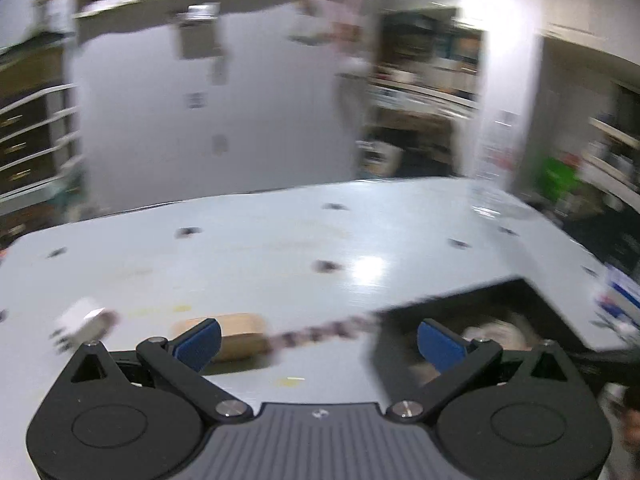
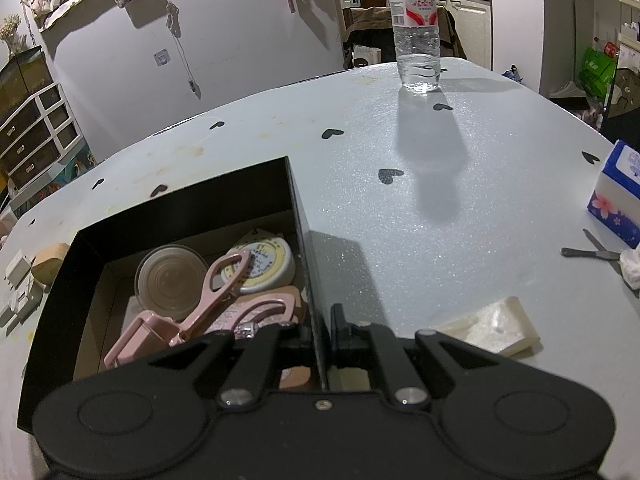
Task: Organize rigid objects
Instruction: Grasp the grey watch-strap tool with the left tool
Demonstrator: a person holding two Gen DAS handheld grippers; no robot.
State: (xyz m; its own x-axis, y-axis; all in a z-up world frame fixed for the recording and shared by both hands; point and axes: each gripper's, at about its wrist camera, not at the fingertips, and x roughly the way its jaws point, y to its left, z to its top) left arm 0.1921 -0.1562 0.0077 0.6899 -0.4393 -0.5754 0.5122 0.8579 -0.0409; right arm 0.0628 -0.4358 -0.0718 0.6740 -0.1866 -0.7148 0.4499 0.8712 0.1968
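A black open box (image 2: 188,188) sits on the white table (image 2: 440,200). It holds a pink eyelash curler (image 2: 200,300), a clear round lid (image 2: 172,280) and a round yellow-rimmed tin (image 2: 264,264). My right gripper (image 2: 318,332) is shut on the box's right wall. My left gripper (image 1: 318,344) is open and empty, low over the table; this view is blurred. A tan wooden block (image 1: 240,336) lies just beyond its left finger, a white plug (image 1: 82,320) further left, the box (image 1: 472,304) to its right.
A water bottle (image 2: 416,28) stands at the table's far side. A tissue pack (image 2: 620,196), small scissors (image 2: 592,254) and crumpled paper lie at the right edge. A translucent wedge-shaped piece (image 2: 492,326) lies beside my right gripper. Drawers stand at the far left.
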